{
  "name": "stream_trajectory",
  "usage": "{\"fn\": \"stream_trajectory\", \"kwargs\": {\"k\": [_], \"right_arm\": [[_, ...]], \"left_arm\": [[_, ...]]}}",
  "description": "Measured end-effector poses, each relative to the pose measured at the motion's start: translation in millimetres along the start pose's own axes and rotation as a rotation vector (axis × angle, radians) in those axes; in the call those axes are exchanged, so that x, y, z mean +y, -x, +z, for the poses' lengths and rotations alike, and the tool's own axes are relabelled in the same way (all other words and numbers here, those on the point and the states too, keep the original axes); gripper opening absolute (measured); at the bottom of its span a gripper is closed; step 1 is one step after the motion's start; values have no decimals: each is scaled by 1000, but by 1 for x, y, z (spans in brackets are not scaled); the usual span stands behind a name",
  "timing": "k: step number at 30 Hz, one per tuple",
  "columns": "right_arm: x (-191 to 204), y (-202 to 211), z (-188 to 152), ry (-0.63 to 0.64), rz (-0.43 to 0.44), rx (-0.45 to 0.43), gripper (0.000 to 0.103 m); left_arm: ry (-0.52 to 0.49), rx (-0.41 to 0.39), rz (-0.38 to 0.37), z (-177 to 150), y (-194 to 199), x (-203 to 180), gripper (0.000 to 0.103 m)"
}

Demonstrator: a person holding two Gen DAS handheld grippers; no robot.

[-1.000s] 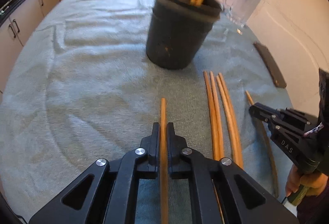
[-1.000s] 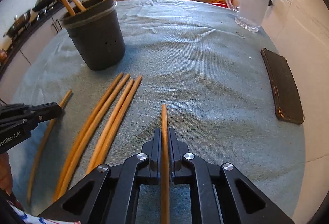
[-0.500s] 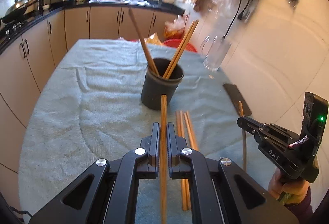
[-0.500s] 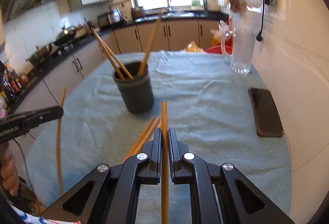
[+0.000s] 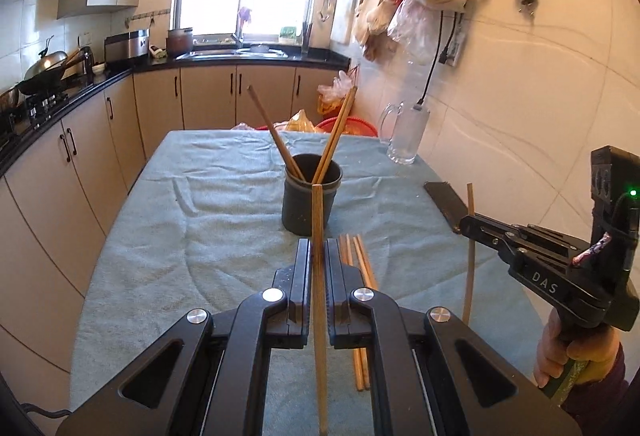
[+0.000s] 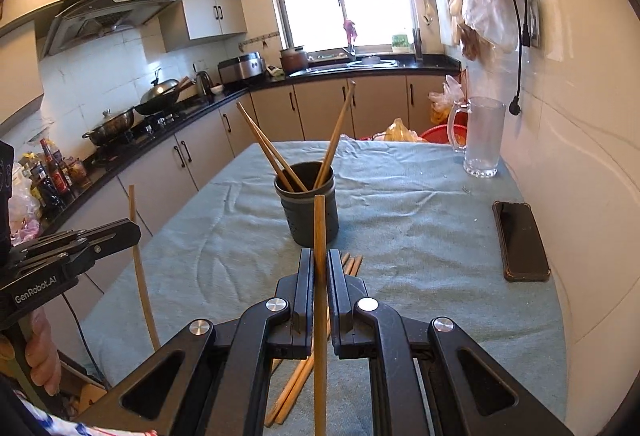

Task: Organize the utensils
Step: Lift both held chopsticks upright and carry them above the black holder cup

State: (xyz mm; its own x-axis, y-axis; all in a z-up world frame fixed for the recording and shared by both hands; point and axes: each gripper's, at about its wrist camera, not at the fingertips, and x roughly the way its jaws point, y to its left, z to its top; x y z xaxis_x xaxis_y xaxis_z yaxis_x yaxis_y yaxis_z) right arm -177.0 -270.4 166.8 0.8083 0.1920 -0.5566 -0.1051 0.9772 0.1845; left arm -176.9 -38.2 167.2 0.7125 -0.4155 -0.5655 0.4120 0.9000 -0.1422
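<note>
One big table with a blue-green towel spread over it takes up most of both views, and the dark utensil cup sits around the middle of it with three chopsticks already leaning inside, a glass mug well behind it to the right and a black phone lying flat off to its right near the wall. Four loose chopsticks lie on the towel just in front of the cup. Both grippers hang above the table on the near side of the cup, the left gripper clamped tight on one chopstick and the right gripper pinched just as tight on another chopstick, both sticks poking up toward the cup.
</note>
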Motion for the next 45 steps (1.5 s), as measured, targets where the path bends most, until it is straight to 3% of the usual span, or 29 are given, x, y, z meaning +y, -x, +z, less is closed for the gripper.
{"fn": "stream_trajectory", "kwargs": {"k": [11, 26, 33, 40, 45], "right_arm": [[6, 17, 1, 11, 22, -40, 7], [1, 15, 18, 13, 42, -56, 7], [-8, 11, 54, 6, 41, -100, 7], [-12, 11, 103, 1, 55, -173, 7], [-10, 4, 143, -5, 69, -220, 7]], "left_arm": [[38, -80, -15, 2, 33, 0, 5], [58, -76, -35, 21, 31, 9, 5], [-4, -94, -51, 51, 28, 2, 5], [-44, -162, -63, 103, 32, -2, 5], [-48, -204, -27, 141, 20, -2, 5]]}}
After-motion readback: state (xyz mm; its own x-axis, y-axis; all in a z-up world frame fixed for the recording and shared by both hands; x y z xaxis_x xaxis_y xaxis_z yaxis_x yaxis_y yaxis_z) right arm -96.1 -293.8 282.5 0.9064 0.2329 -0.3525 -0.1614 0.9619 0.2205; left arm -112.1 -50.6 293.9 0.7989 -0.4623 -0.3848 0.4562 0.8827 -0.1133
